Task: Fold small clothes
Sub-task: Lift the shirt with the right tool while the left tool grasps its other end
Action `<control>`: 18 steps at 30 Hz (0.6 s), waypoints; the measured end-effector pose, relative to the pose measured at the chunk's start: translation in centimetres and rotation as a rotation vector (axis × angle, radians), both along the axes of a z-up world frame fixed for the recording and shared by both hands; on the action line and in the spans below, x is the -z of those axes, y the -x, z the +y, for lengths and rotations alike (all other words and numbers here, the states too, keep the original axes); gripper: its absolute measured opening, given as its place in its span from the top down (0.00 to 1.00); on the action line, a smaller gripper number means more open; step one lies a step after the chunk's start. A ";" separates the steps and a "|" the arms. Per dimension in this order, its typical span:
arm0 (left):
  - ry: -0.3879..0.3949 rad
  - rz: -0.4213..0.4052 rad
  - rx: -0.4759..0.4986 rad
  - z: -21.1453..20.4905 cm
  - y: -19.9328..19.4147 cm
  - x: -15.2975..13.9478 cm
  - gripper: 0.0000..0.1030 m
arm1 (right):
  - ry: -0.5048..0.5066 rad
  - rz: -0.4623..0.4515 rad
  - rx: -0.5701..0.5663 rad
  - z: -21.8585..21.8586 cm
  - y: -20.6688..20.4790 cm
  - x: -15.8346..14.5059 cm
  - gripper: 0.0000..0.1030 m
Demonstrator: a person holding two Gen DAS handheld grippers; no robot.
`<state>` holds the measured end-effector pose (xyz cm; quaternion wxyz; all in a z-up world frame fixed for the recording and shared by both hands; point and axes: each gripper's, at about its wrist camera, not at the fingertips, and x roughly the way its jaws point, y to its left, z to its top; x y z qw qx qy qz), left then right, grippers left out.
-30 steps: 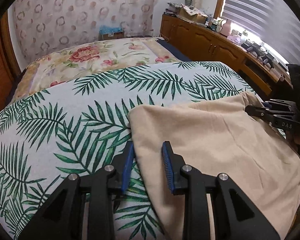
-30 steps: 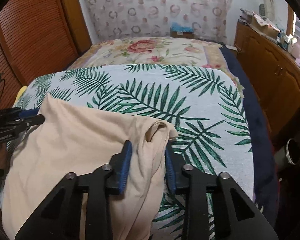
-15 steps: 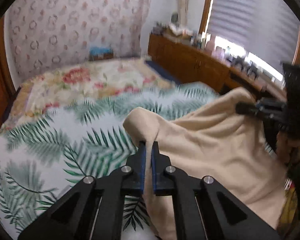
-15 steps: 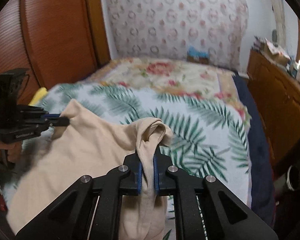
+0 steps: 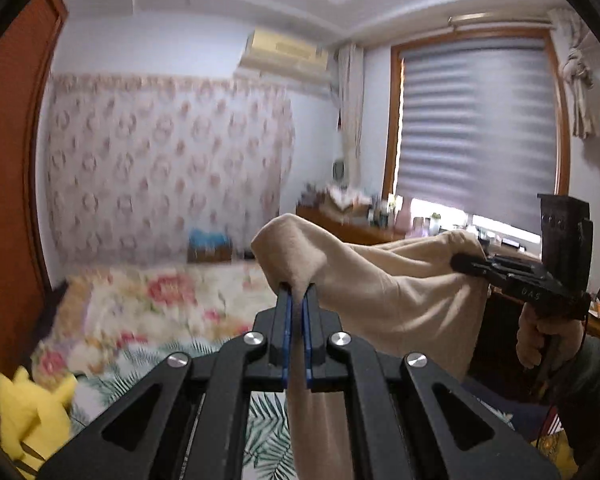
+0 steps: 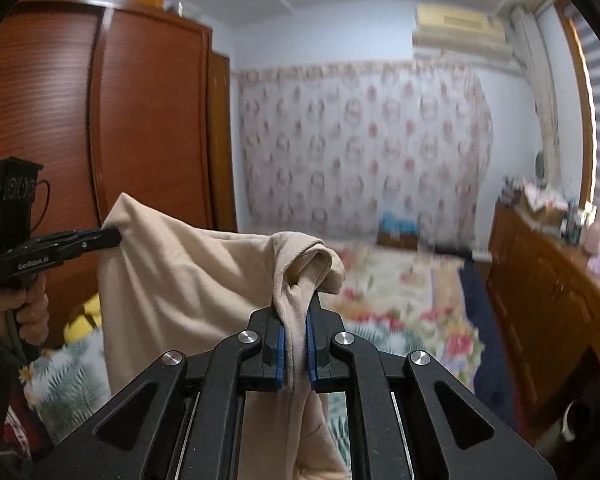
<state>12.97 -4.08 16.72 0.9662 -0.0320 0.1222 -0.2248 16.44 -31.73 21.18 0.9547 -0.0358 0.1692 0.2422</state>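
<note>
A beige garment (image 5: 396,292) hangs in the air between both grippers, lifted above the bed. My left gripper (image 5: 296,300) is shut on one top corner of it, the cloth bunched over its blue pads. My right gripper (image 6: 296,312) is shut on the other top corner, where a hemmed edge of the beige garment (image 6: 180,272) folds over the jaws. In the left wrist view the right gripper (image 5: 460,260) pinches the cloth at the right, held by a hand. The right wrist view has the left gripper (image 6: 114,236) at the left doing the same.
Below lies the bed with a palm-leaf sheet (image 6: 64,384) and a floral quilt (image 5: 168,304). A yellow plush toy (image 5: 32,412) sits at its left edge. A wooden wardrobe (image 6: 100,120) stands left, a cluttered wooden sideboard (image 6: 548,280) right, under a window blind (image 5: 480,128).
Both grippers closed on the garment's corners while it lay flat on the bed, then rose together and tilted toward level. The garment now hangs off the sheet between them.
</note>
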 end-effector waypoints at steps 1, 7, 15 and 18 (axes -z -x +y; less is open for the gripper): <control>-0.001 -0.024 0.000 0.2 0.9 -0.8 0.98 | -0.004 -0.027 -0.003 0.2 0.7 -1.1 0.95; 0.003 -0.123 -0.006 2.4 5.6 -4.8 0.98 | -0.012 -0.144 -0.034 1.9 5.4 -6.1 0.95; 0.000 -0.121 -0.047 5.6 5.4 -5.8 0.98 | 0.031 -0.209 -0.087 3.8 9.3 -9.3 0.95; -0.017 -0.063 -0.067 5.7 2.4 -3.8 0.98 | 0.045 -0.176 -0.078 4.3 8.0 -8.3 0.95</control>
